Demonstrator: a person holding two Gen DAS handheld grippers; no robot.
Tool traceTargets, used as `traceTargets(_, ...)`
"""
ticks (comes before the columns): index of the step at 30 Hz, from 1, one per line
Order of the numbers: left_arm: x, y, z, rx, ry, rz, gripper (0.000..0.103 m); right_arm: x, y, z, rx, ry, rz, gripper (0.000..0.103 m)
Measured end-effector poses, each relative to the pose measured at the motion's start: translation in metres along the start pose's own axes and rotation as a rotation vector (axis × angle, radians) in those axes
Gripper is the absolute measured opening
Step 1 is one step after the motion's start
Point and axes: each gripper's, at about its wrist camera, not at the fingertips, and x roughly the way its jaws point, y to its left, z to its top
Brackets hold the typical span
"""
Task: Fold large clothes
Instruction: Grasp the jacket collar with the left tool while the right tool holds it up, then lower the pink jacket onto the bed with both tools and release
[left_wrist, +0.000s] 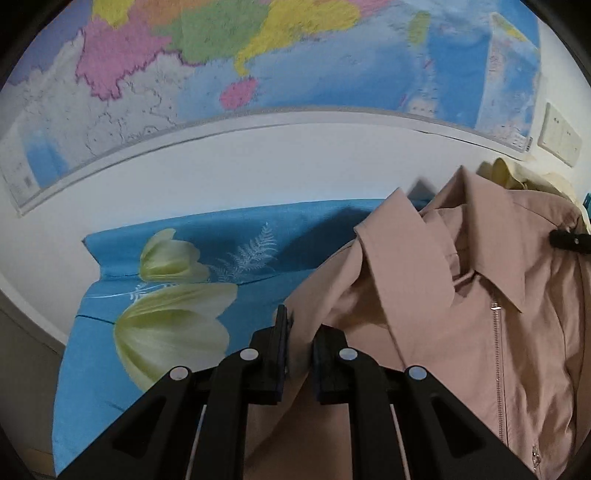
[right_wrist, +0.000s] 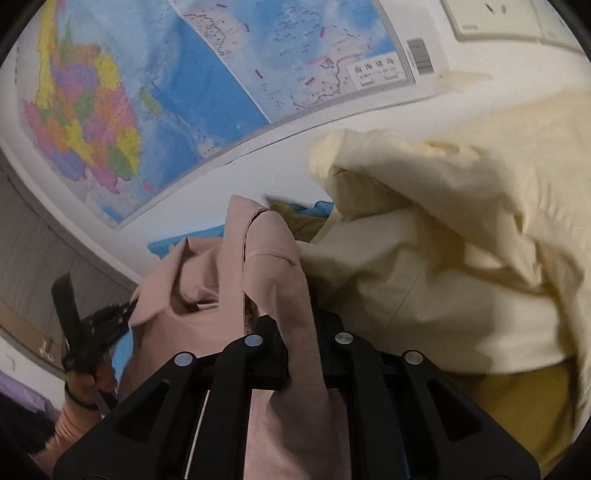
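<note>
A dusty-pink zip jacket (left_wrist: 461, 314) with a wide collar hangs lifted above the blue flowered sheet (left_wrist: 177, 295). My left gripper (left_wrist: 299, 332) is shut on the jacket's left shoulder edge, with fabric pinched between its pads. My right gripper (right_wrist: 299, 325) is shut on the other shoulder of the pink jacket (right_wrist: 273, 280), whose cloth drapes over and between the fingers. The right gripper's tip (left_wrist: 569, 240) shows at the far right of the left wrist view. The left gripper (right_wrist: 92, 325) shows at the left of the right wrist view.
A pile of cream and yellow clothes (right_wrist: 443, 258) lies just right of the jacket, also behind it in the left wrist view (left_wrist: 517, 177). A wall map (left_wrist: 258, 66) hangs on the white wall behind. Wall switches (left_wrist: 557, 136) are at the far right.
</note>
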Motion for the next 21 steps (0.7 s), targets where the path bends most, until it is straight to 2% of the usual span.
traceTargets(1,0.005,0.008,0.008,-0.004,0.011,-0.041,0.019,-0.002,0.003,0.001,-0.019,0.009,-0.009,0.009)
traceTargets(3,0.008,0.018,0.009,-0.002,0.019,-0.076,0.033,-0.002,0.006,0.003,-0.031,0.028,-0.024,0.013)
traceTargets(5,0.01,0.025,0.011,0.013,0.019,-0.122,0.06,0.0,0.009,0.003,-0.056,0.033,-0.045,0.017)
traceTargets(6,0.001,0.028,0.008,0.011,0.012,-0.137,0.066,0.001,0.012,0.004,-0.078,0.032,-0.063,0.022)
traceTargets(7,-0.004,0.03,0.007,0.012,0.0,-0.165,0.069,-0.001,0.019,0.003,-0.107,0.029,-0.095,0.024)
traceTargets(8,-0.008,0.037,0.006,0.015,-0.016,-0.187,0.07,-0.003,0.016,0.002,-0.125,0.02,-0.105,0.03)
traceTargets(9,-0.011,0.043,0.008,0.009,-0.029,-0.189,0.071,-0.007,0.023,0.001,-0.159,0.001,-0.125,0.044)
traceTargets(10,-0.014,0.051,0.007,0.0,-0.039,-0.194,0.075,-0.007,0.027,0.0,-0.175,-0.007,-0.144,0.053)
traceTargets(11,-0.015,0.059,0.005,-0.005,-0.037,-0.216,0.076,-0.01,0.031,-0.003,-0.19,-0.019,-0.161,0.067)
traceTargets(12,-0.016,0.064,0.004,-0.008,-0.031,-0.229,0.076,-0.013,0.036,-0.006,-0.217,-0.033,-0.174,0.072)
traceTargets(14,-0.011,0.073,-0.005,0.004,0.001,-0.229,0.076,-0.013,0.042,-0.012,-0.26,-0.026,-0.201,0.075)
traceTargets(16,-0.002,0.076,-0.02,0.03,0.055,-0.257,0.076,-0.005,0.047,-0.017,-0.29,0.01,-0.227,0.07)
traceTargets(18,0.006,0.072,-0.037,0.065,0.102,-0.27,0.076,0.003,0.044,-0.018,-0.309,0.057,-0.257,0.003)
traceTargets(19,0.008,0.069,-0.043,0.087,0.119,-0.283,0.075,0.003,0.043,-0.019,-0.312,0.062,-0.268,0.005)
traceTargets(21,0.014,0.06,-0.056,0.14,0.149,-0.304,0.062,-0.005,0.041,-0.016,-0.306,0.024,-0.27,0.004)
